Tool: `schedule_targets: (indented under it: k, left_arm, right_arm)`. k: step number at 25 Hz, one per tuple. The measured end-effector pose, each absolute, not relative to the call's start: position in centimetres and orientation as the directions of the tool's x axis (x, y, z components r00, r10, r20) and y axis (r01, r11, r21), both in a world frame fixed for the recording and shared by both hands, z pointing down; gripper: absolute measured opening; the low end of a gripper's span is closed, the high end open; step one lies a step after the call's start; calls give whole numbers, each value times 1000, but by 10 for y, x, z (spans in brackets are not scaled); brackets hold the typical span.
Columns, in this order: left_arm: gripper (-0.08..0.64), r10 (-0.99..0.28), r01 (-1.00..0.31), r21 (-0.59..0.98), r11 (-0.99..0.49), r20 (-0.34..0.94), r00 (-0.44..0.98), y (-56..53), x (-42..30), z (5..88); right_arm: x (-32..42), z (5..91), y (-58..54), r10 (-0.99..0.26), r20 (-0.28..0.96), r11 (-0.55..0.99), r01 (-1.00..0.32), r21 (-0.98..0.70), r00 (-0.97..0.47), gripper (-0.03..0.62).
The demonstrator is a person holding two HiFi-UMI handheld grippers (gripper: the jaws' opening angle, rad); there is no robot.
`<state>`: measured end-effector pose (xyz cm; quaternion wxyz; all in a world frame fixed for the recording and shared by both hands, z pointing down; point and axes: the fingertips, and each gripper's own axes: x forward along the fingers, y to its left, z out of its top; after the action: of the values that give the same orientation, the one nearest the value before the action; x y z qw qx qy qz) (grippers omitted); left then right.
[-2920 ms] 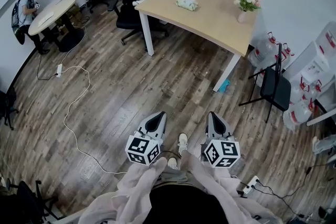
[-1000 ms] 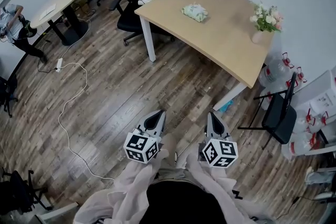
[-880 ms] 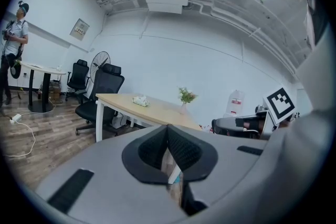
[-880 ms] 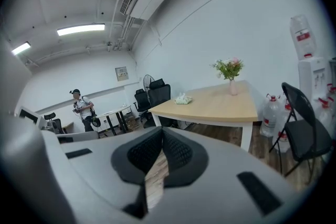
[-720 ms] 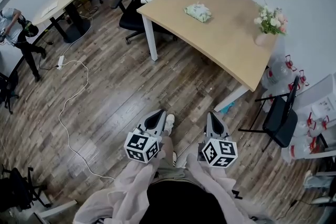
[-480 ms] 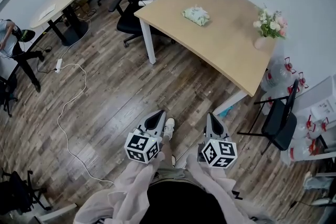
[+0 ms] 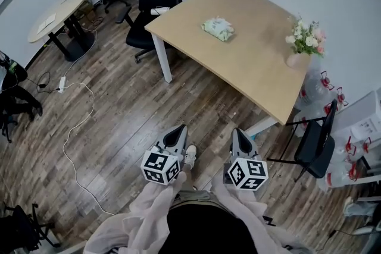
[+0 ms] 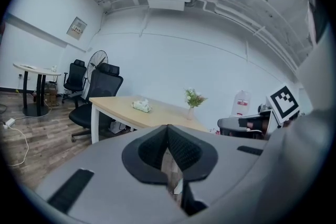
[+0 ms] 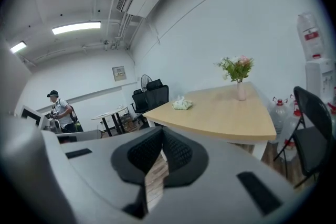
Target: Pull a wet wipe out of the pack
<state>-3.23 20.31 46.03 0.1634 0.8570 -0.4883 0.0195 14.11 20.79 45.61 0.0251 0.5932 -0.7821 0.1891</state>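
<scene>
Wipe pack (image 7: pixel 218 28) on wooden table (image 7: pixel 256 71) — left gripper (image 7: pixel 177 132), right gripper (image 7: pixel 239 135) well apart from it, over floor (image 7: pixel 128 107).

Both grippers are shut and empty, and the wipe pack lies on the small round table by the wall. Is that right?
Not quite. The wipe pack lies on the large wooden table, the one with the flower vase, not on the round table; the head view shows it. The left gripper and right gripper are shut and empty, as you say.
</scene>
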Motion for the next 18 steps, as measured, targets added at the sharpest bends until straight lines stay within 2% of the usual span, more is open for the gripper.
schedule_targets:
  k: [18]
  left_arm:
    - [9, -820, -831, 282, -479, 194, 538, 73, -48, 450]
  right_arm:
    - [126, 450, 84, -918, 284, 200, -941, -273, -277, 11]
